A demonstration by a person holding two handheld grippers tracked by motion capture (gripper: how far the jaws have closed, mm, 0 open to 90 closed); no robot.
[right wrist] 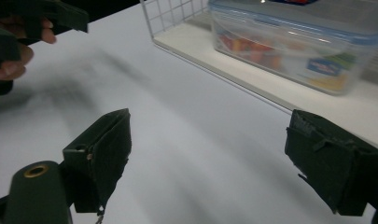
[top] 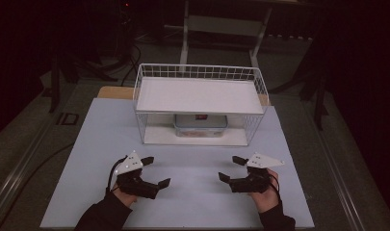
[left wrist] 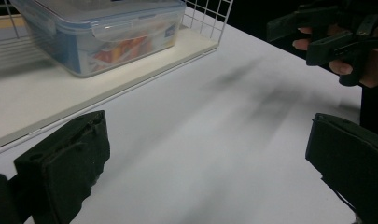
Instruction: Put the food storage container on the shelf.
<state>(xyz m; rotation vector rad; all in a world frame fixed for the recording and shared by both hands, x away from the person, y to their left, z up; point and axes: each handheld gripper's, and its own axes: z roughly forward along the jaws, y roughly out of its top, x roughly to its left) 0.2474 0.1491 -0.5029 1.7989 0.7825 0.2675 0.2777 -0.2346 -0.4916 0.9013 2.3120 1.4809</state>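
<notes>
Jaws released and empty on both your left gripper (top: 151,170) and right gripper (top: 231,168), you hovered them over the white table (top: 86,159), near the clear lidded plastic food box (top: 200,125) inside the white wire basket (top: 200,72).

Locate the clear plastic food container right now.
In the high view, the food container sits centred on the bottom shelf of the white wire rack, beyond both grippers.

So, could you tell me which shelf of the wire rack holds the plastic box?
The lower shelf: the lidded plastic box sits there, while the upper shelf is bare.
</notes>
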